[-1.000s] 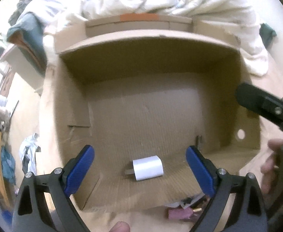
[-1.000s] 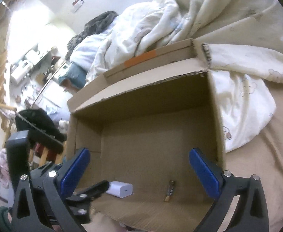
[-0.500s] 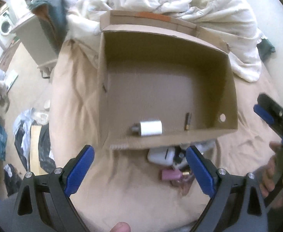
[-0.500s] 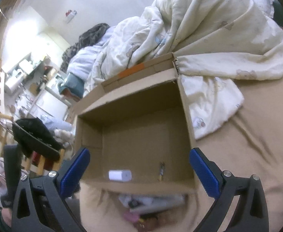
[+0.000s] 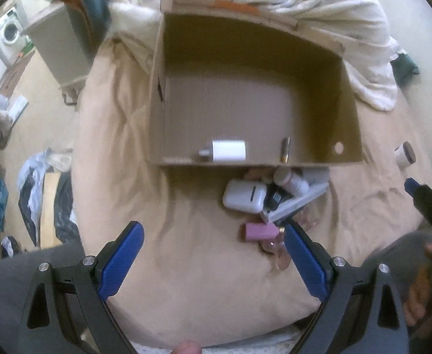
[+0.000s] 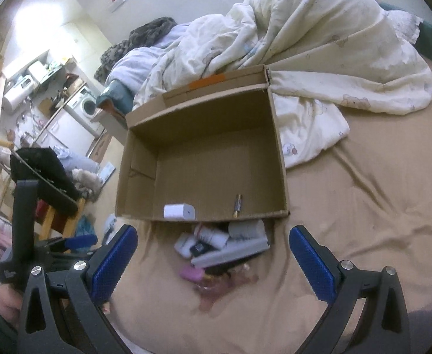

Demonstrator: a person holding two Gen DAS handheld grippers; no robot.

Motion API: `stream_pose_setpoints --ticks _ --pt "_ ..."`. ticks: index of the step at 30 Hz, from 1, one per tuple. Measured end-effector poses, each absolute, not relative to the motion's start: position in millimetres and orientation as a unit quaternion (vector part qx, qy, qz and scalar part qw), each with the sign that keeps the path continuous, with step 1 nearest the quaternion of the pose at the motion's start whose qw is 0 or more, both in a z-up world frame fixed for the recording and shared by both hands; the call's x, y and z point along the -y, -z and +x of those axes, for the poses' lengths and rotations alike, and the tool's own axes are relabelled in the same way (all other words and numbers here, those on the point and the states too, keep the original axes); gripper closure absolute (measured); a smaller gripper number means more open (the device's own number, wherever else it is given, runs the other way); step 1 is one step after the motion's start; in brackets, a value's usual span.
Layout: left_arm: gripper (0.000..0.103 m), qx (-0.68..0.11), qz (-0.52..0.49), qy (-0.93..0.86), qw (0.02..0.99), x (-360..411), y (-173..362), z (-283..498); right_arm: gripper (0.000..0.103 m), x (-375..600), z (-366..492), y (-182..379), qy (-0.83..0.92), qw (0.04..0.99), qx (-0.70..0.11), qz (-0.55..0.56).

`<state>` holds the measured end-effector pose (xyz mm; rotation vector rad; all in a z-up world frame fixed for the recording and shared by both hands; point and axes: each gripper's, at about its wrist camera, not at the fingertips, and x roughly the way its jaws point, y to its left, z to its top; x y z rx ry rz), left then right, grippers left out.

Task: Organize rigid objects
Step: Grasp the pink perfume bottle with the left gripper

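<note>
The cardboard box (image 5: pixel 254 94) lies open on the bed (image 5: pixel 186 265), beyond both sets of fingers, so loose items can be dropped in; a white charger (image 5: pixel 229 150) and a small battery (image 5: pixel 285 150) already lie inside. The remaining pile, with a white case (image 5: pixel 244 196) and pink block (image 5: pixel 260 231), sits just ahead of the left gripper (image 5: pixel 213 261), by its right finger. Both point steeply down, the left and the right gripper (image 6: pixel 213 262) alike spread wide and empty.

Dim, warm indoor light; both fisheye views bend strongly at their dark rims. Glare whitens the right view's upper-left corner. Everything is softly blurred.
</note>
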<state>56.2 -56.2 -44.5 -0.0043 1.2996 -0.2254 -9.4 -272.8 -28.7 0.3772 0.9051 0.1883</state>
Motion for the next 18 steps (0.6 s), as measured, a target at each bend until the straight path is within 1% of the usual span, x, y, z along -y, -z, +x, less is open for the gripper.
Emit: stream_pose_setpoints --ticks 4,9,14,18 --pt "0.008 -0.621 -0.007 0.108 0.776 68.2 64.5 55.9 0.0 274.0 -16.0 43.5 -0.083 0.879 -0.43 0.189" --pt "0.008 -0.659 -0.027 0.121 0.742 87.6 98.0 64.1 0.0 288.0 -17.6 42.5 -0.061 0.883 -0.41 0.22" --pt "0.01 -0.698 -0.038 0.126 0.704 108.0 129.7 72.5 0.0 297.3 -12.9 51.3 -0.066 0.869 -0.423 0.249" --pt "0.011 -0.71 -0.034 0.132 0.691 122.9 141.9 74.4 0.0 295.6 -9.8 54.9 -0.072 0.864 -0.429 0.254"
